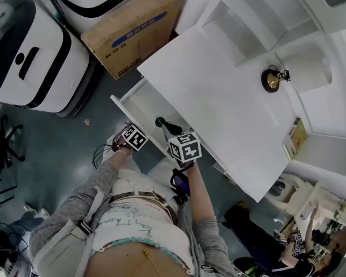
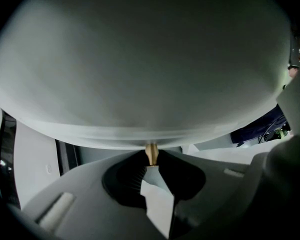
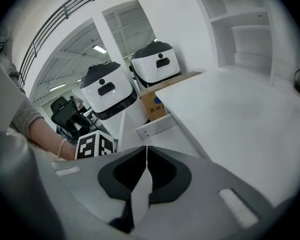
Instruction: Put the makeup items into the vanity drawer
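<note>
Grey sleeves (image 1: 75, 206) run up from the bottom of the head view to the two tools, which sit side by side at the open drawer (image 1: 144, 104) under the near left corner of the white desk (image 1: 219, 97).

The left tool (image 2: 151, 166) is clenched on the drawer's small brass knob (image 2: 151, 153), with the white drawer front (image 2: 140, 59) filling its view above. The right tool (image 3: 146, 156) has its jaws together with nothing between them, and it hangs just beside the drawer's right end.

Inside the drawer, close to the right tool, lies a dark item with a green top (image 1: 160, 122); what it is exactly I cannot tell.

A gold round piece (image 1: 271, 79) stands out on the desk, well apart from both tools, up and to the right in the head view. It looks roundish, with no clear long axis. A yellow flat box (image 1: 296, 138) lies at the desk's far right edge, its length along that edge.

The empty right tool is the nearer one to both, so any next pick probably falls to it, while the left tool holds the drawer.
</note>
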Demonstrator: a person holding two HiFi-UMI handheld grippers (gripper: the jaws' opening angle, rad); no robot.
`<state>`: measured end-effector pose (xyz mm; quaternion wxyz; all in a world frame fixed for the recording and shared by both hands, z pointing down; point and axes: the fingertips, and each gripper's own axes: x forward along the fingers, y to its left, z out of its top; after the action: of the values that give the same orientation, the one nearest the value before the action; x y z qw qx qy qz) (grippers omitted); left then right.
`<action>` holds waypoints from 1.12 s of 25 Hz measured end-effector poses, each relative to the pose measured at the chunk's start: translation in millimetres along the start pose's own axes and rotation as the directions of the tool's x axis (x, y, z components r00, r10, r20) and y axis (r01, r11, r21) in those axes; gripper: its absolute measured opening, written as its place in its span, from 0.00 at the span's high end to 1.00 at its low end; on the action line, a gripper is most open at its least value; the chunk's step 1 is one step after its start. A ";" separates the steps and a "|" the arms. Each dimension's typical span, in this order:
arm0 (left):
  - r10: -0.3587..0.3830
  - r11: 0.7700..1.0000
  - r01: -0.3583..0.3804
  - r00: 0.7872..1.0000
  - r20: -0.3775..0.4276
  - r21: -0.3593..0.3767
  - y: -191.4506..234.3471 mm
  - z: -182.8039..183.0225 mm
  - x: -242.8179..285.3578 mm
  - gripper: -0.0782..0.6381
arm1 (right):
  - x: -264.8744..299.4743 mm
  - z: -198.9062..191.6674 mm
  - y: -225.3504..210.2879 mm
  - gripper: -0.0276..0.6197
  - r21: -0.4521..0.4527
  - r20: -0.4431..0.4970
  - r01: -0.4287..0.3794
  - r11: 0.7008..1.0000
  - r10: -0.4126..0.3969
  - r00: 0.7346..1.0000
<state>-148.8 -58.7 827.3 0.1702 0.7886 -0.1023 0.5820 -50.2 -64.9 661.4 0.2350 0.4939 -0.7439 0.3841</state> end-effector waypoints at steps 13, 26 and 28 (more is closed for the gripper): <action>-0.002 1.000 0.002 1.000 0.000 0.004 -0.7 -1.0 0.4 0.78 | -44.8 21.8 13.1 0.91 -0.002 0.124 0.021 1.000 -0.021 0.992; -0.008 1.000 0.008 1.000 -0.001 -0.006 0.7 -0.1 0.1 0.78 | -93.3 30.9 15.8 0.91 0.037 0.222 0.039 0.999 -0.046 0.974; -0.011 1.000 0.011 1.000 -0.002 -0.010 0.2 0.1 0.6 0.78 | -97.7 28.0 15.3 0.91 0.020 0.214 0.063 0.998 -0.066 0.975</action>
<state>-148.6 -58.9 827.8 0.1774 0.7876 -0.1008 0.5814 -24.1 -29.9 568.3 0.1623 0.5578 -0.7461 0.3254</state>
